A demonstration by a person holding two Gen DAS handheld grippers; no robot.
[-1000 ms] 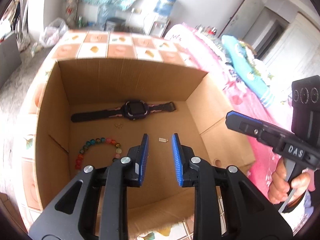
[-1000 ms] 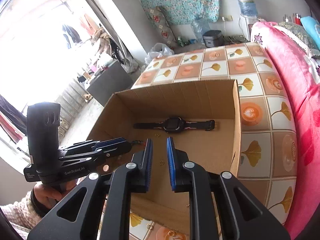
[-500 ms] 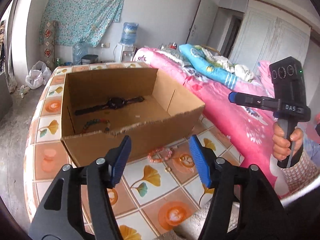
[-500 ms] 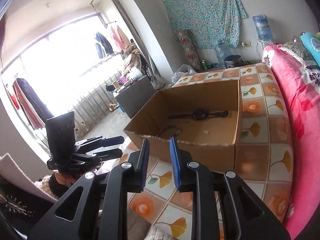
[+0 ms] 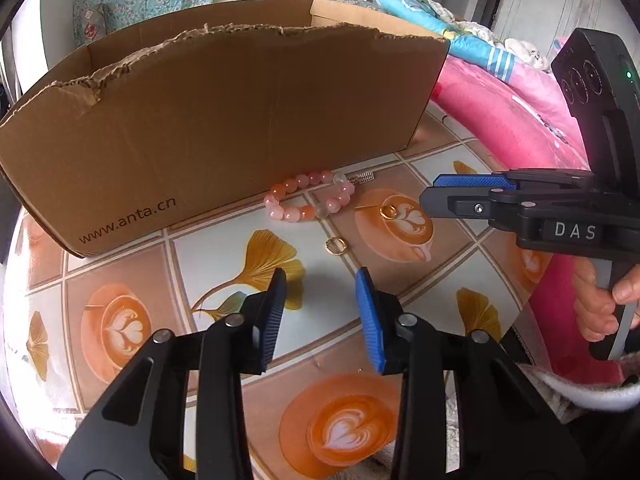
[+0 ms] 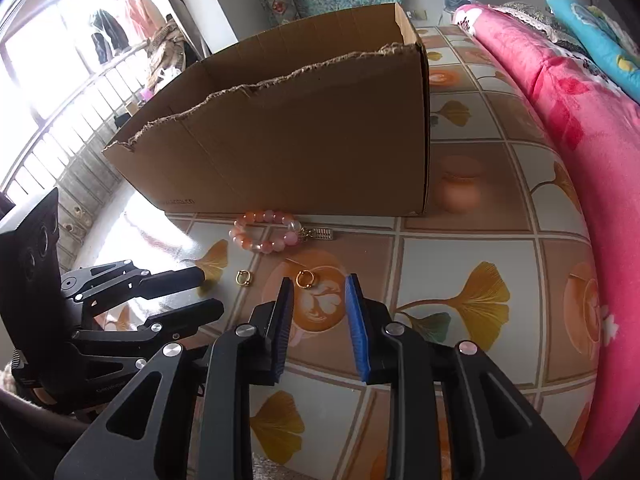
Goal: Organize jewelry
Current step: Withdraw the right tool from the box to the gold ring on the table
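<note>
A pink bead bracelet (image 5: 293,213) (image 6: 262,245) lies on the patterned tabletop, close against the front wall of the cardboard box (image 5: 240,120) (image 6: 300,140). A small silver charm (image 5: 365,177) (image 6: 322,234) sits at its right end. Two gold rings (image 5: 335,246) (image 5: 388,212) lie nearer to me. My left gripper (image 5: 321,280) (image 6: 210,292) hovers just short of the nearer ring, jaws apart and closing, nothing between them. My right gripper (image 6: 319,286) (image 5: 430,196) is open and empty, with the other ring (image 6: 305,279) just ahead of its left finger. The box's inside is hidden.
A pink bedcover (image 6: 580,140) (image 5: 500,112) borders the table on the right, with a blue blanket beyond it. A person's hand (image 5: 596,312) grips the right gripper's handle. Bare patterned tabletop (image 6: 460,280) stretches to the right of the jewelry.
Both grippers have drawn back from over the box and sunk low in front of it. The watch and coloured beads inside are out of sight. The left jaws widened, then narrowed.
</note>
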